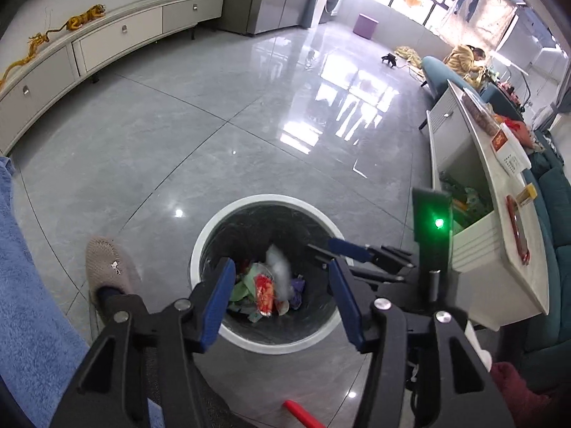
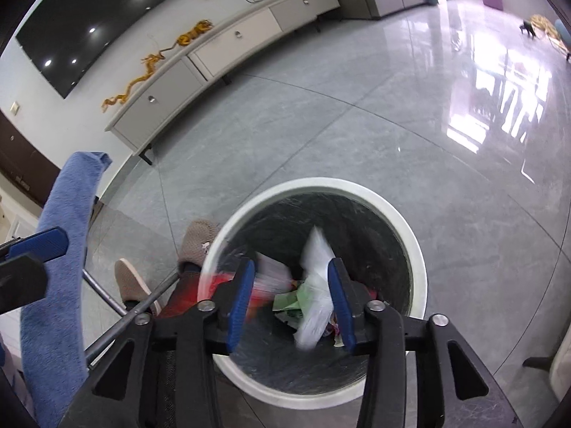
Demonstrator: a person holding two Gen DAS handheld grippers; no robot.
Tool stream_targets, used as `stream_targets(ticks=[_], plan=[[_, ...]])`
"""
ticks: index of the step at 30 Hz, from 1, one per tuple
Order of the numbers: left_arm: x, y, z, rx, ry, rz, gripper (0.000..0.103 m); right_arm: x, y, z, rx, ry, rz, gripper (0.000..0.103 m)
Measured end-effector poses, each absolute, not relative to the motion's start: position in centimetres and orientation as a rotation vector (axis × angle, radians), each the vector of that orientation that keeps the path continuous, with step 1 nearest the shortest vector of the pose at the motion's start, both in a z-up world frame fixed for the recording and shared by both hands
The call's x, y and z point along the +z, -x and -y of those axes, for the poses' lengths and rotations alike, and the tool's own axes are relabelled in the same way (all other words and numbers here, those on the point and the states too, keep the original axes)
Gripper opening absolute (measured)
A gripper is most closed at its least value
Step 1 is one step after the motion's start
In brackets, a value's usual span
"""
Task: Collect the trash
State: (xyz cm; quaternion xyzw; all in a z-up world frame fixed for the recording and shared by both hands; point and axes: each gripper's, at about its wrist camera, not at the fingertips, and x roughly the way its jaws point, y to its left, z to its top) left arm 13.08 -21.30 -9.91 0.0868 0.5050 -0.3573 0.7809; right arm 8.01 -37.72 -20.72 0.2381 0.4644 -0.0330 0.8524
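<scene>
Left fingers: blue pads [image 1: 217, 299] of the left gripper [image 1: 282, 296] stand apart over the bin, nothing pinched between them.
Right fingers: blue pads [image 2: 241, 299] of the right gripper [image 2: 291, 299] are spread too, gripping nothing.
Bin: round white trash bin [image 2: 410, 221] with a dark liner, standing on the grey tiled floor [image 1: 214, 125].
Bin contents: green scraps [image 1: 244, 287], a red-orange wrapper [image 1: 266, 290], something purple [image 1: 298, 285], other crumpled bits.
Trash by left fingers: a blurred white wad [image 1: 280, 267] lies inside the bin's mouth, between and beyond the pads, touching neither.
Trash by right fingers: a blurred white plastic piece [image 2: 316, 285] sits in the bin just beside the right-hand pad; whether it touches the pad is unclear.
</scene>
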Motion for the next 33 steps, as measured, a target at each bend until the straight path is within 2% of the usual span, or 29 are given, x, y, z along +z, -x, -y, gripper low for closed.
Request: stream_targets(ticks=[5, 12, 16, 21, 24, 28, 33], plan=[[-10.0, -13.4, 20.6, -0.733, -0.156, -1.093, 0.053, -21.7, -7.9, 38.3, -0.082, -0.512, -0.998, 0.045], [-7.8, -12.2, 19.0, -0.585, -0.218, -0.955, 0.054, -19.7, -8.0, 37.6, -0.089, -0.482, -0.972, 0.049], [-6.1, -11.2, 17.0, -0.47, -0.23, -0.852, 0.061, -17.2, -7.6, 36.8, -0.098, -0.454, -0.938, 0.05], [-4.3, -10.3, 13.5, -0.346, -0.222, -0.774, 0.061, -13.1, -7.0, 34.8, -0.089, -0.407, -0.871, 0.056], [-3.2, -9.3, 10.7, -0.288, -0.204, -0.735, 0.062, -10.3, -6.6, 32.7, -0.068, -0.369, -0.827, 0.056], [-1.5, -7.6, 6.2, -0.198, -0.165, -0.685, 0.07, -6.9, -6.1, 29.2, -0.022, -0.314, -0.781, 0.06], [0.0, -5.3, 1.3, -0.077, -0.132, -0.624, 0.071, -3.4, -5.3, 24.4, 0.047, -0.249, -0.732, 0.065]])
